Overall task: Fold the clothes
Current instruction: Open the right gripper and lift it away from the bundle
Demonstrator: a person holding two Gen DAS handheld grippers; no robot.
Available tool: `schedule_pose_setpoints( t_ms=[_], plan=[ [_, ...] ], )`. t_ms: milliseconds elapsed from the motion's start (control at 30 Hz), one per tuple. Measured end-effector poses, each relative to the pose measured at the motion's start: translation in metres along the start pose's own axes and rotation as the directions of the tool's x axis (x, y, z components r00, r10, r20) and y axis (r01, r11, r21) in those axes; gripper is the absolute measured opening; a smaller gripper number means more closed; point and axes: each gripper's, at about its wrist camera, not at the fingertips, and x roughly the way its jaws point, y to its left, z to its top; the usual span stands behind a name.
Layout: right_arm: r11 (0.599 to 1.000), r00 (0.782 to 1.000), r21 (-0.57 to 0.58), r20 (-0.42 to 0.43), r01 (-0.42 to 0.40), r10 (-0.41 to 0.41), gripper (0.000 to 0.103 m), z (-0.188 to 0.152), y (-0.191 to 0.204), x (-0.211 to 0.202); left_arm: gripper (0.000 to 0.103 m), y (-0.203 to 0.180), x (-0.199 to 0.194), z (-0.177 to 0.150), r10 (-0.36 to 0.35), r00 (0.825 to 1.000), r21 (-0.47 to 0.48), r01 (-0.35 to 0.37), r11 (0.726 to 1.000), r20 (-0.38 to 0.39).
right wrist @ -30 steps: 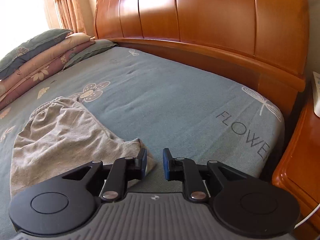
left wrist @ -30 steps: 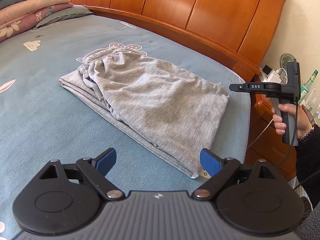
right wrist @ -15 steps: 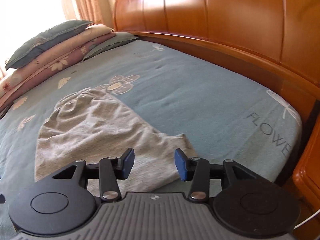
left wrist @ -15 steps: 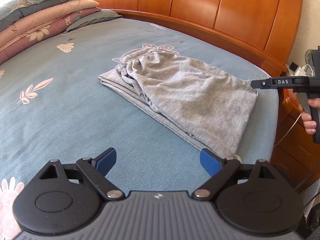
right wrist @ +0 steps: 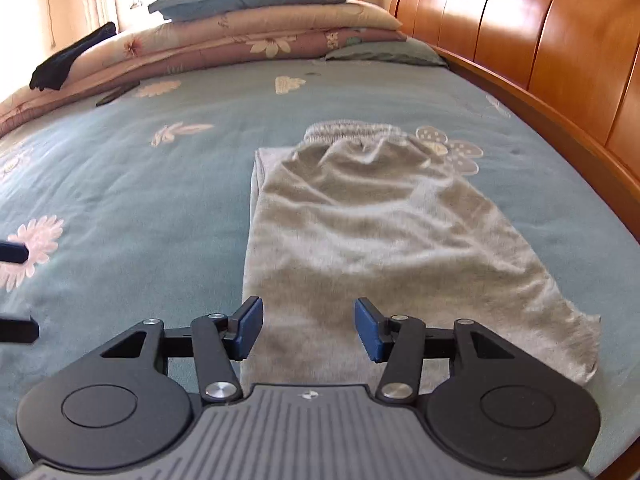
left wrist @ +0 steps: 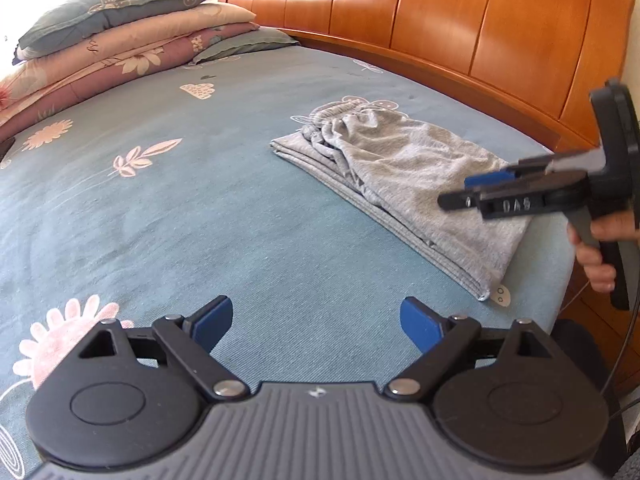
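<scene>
Grey folded trousers (left wrist: 404, 176) lie on the blue flowered sheet (left wrist: 200, 200) near the headboard, with the elastic waistband at the far end. My left gripper (left wrist: 316, 318) hangs open over bare sheet, left of and short of the trousers, with nothing between its pads. In the right wrist view the trousers (right wrist: 372, 232) stretch away from my right gripper (right wrist: 309, 322). It hovers above their near end with its jaws opening and nothing gripped. The right gripper (left wrist: 472, 190) also shows in the left wrist view, held by a hand (left wrist: 596, 256) over the trousers' right end.
Stacked pillows and quilts (right wrist: 256, 28) lie at the far end of the bed, with a dark cloth (right wrist: 68, 60) on them. The wooden headboard (left wrist: 440, 12) runs along the right side. The left gripper's fingertips (right wrist: 14, 254) poke in at the left edge of the right wrist view.
The right gripper's jaws went from nearly shut to wide apart. It swung from the trousers' corner to look along their length. The left gripper drew away leftward, so the trousers look farther off.
</scene>
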Motion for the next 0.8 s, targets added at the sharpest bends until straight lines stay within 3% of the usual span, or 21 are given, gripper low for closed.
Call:
schedule_pose_setpoints(
  t_ms=[33,100,200,333,433,600,800],
  plan=[
    [1.0,1.0,0.005,0.024,0.006,-0.006,0.065,0.008,-0.001,0.001,0.091,0.001,0.0,-0.002,0.012,1.0,0.001,-0.012,1.0,0.004],
    [1.0,1.0,0.001,0.004,0.031,-0.031,0.068,0.019,-0.001,0.022,0.091,0.003,-0.001,-0.006,0.024,1.0,0.001,-0.024,1.0,0.01],
    [0.998,0.995,0.008,-0.087,0.058,-0.057,0.068,0.022,-0.001,0.057,0.091,0.007,-0.005,-0.01,0.031,0.999,-0.014,-0.03,0.999,0.029],
    [0.999,0.999,0.036,-0.006,0.039,-0.039,0.068,0.036,0.001,0.044,0.098,0.013,-0.009,-0.017,0.064,0.995,-0.018,-0.063,0.998,0.073],
    [0.996,0.996,0.026,0.023,0.085,-0.086,0.068,0.053,0.005,0.053,0.098,0.016,-0.007,-0.019,0.092,0.992,-0.026,-0.09,0.996,0.083],
    [0.992,0.989,0.04,-0.091,0.123,-0.119,0.072,0.052,0.006,0.1,0.098,0.018,-0.012,-0.021,0.149,0.983,-0.038,-0.146,0.989,0.103],
    [0.993,0.994,0.071,-0.058,0.097,-0.093,0.09,0.06,0.023,0.052,0.098,0.023,-0.034,-0.024,0.231,0.954,-0.097,-0.215,0.972,0.192]
  ],
)
